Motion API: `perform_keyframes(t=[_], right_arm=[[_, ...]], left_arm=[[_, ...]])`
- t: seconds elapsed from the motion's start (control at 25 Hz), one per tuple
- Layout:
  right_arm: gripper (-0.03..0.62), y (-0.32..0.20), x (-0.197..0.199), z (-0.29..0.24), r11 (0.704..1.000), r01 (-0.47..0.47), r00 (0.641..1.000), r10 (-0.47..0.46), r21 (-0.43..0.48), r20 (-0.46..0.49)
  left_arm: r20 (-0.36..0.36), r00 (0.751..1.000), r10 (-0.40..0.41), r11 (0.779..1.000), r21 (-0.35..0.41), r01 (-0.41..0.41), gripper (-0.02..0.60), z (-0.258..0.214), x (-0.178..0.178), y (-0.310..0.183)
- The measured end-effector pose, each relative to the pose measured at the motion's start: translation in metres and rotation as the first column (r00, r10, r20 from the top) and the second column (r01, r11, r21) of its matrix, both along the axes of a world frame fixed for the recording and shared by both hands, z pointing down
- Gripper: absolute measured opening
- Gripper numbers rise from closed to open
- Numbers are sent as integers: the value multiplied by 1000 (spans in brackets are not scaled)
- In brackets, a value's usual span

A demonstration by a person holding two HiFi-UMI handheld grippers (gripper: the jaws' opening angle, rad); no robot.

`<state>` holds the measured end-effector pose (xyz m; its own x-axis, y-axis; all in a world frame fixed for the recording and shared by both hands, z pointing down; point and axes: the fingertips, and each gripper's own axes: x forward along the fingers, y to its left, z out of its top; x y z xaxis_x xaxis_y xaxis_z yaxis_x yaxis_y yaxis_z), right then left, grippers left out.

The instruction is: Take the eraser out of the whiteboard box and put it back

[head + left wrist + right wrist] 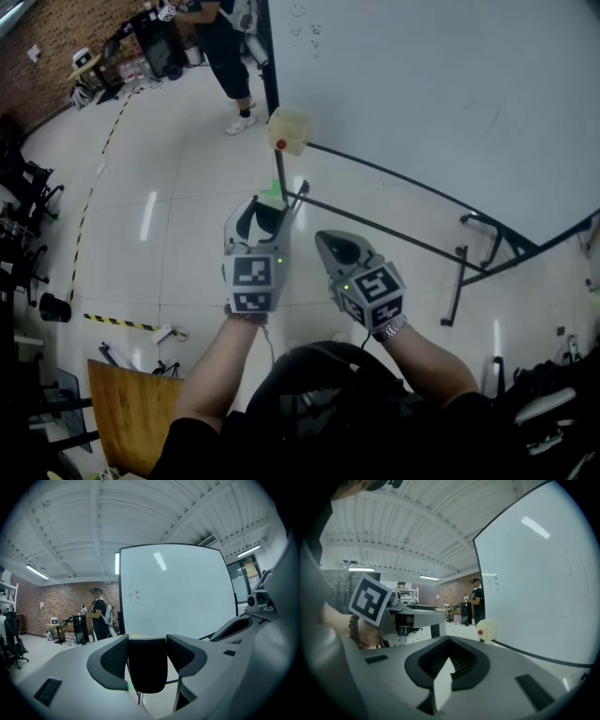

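Two grippers are hovering side by side facing the whiteboard (441, 94); the left gripper (147, 644) is clamping the black eraser (147, 667) between its pads, so the eraser is sitting out of the whiteboard box (289, 130), which is hanging at the board's lower corner, well apart from it. The right gripper (449, 663) is clenched on nothing, just riding beside as a spare. The left gripper is pointing roughly level toward the box, probably lining up the eraser for the put-back
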<state>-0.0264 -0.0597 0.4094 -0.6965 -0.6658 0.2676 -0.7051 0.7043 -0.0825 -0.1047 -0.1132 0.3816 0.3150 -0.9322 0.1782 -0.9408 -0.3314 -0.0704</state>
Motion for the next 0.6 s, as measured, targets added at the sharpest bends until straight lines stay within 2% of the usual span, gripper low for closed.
perform_keyframes(t=[0.6], right_arm=[[14,-4,25,2,1000,12,1000,-12,-10,7]], left_arm=[[-7,1000,-8,1000,-29,8,241,6,27,0]])
